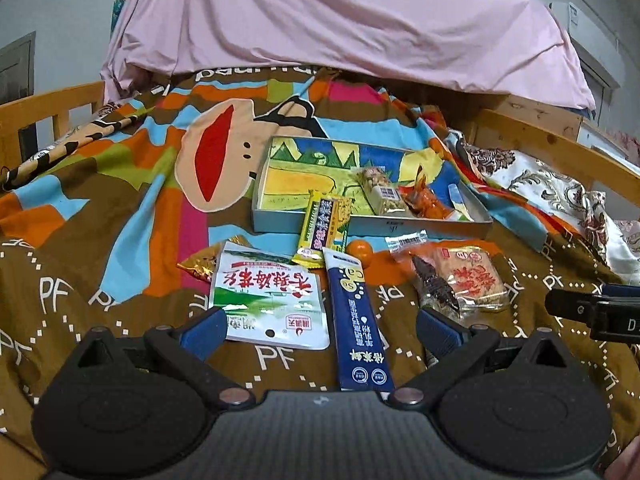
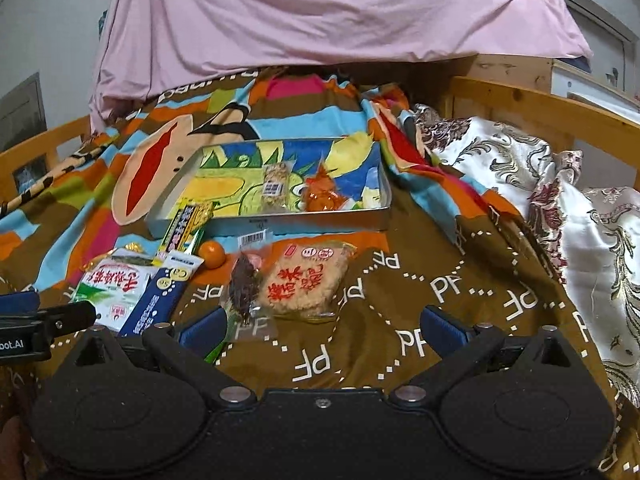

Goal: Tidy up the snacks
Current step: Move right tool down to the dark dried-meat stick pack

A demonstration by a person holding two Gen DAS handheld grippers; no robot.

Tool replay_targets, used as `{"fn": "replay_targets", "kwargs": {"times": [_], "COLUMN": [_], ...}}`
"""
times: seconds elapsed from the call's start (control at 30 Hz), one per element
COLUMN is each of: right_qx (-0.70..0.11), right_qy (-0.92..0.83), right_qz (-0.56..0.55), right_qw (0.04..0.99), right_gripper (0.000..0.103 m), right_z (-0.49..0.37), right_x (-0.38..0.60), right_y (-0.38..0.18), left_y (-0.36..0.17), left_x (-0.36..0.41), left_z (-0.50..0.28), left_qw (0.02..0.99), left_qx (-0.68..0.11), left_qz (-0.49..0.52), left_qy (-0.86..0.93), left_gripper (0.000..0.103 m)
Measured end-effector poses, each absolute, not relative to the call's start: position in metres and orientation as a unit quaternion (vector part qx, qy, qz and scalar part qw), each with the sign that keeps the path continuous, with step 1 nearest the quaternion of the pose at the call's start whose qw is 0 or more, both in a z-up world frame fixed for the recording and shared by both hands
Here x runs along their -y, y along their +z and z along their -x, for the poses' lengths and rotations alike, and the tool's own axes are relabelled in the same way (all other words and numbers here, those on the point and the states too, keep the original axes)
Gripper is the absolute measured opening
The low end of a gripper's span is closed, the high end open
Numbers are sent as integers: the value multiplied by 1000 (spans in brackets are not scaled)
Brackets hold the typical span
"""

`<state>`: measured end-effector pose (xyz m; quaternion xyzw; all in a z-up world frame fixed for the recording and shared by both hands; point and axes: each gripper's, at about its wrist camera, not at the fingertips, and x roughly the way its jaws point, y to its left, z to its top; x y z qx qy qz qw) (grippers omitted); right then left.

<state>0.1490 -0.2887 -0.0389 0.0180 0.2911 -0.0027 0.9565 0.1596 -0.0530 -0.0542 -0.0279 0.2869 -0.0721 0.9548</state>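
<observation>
A shallow tin tray (image 1: 360, 230) (image 2: 264, 228) with a bright cartoon bottom lies on the bed. A nut bar (image 1: 382, 194) (image 2: 275, 188) and an orange packet (image 1: 430, 204) (image 2: 322, 198) lie in it. A yellow wafer bar (image 1: 324, 224) (image 2: 188, 226) leans over its front rim. In front lie a white-green pouch (image 1: 268, 300) (image 2: 114, 290), a blue stick pack (image 1: 358, 320) (image 2: 158, 300), a small orange (image 1: 359, 250) (image 2: 212, 255), a dark dried snack pack (image 1: 434, 286) (image 2: 244, 288) and a rice cracker pack (image 1: 470, 276) (image 2: 304, 282). My left gripper (image 1: 320, 330) is open over the pouch and stick pack. My right gripper (image 2: 324, 326) is open, empty, near the cracker.
A colourful cartoon blanket (image 1: 120, 184) covers the bed. Pink bedding (image 1: 340, 20) is piled at the back. A floral quilt (image 2: 540, 184) bunches on the right. Wooden bed rails (image 1: 48, 108) (image 2: 540, 108) run along both sides. A gold-red wrapper (image 1: 198, 266) peeks from under the pouch.
</observation>
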Motion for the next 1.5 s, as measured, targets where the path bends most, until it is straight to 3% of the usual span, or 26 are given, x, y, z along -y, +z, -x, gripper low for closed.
{"fn": "replay_targets", "kwargs": {"times": [0.67,1.03,1.33,1.5], "right_qx": [-342,-321,-265,-271], "right_qy": [44,90,153,180], "right_qz": [1,37,53,41], "right_qw": [939,942,950,945], "right_gripper": [102,102,102,96], "right_z": [-167,-192,-227,-259], "right_x": [275,274,279,280], "right_y": [-52,-53,-51,-58], "left_y": [-66,-74,-78,-87], "left_x": [57,78,78,81], "left_z": [-174,-193,-216,-224], "left_qw": [944,931,929,921], "left_qx": [-317,-339,-338,-349], "left_qz": [11,-28,-32,-46], "left_qy": [-90,-132,-150,-168], "left_gripper": [102,102,97,86]}}
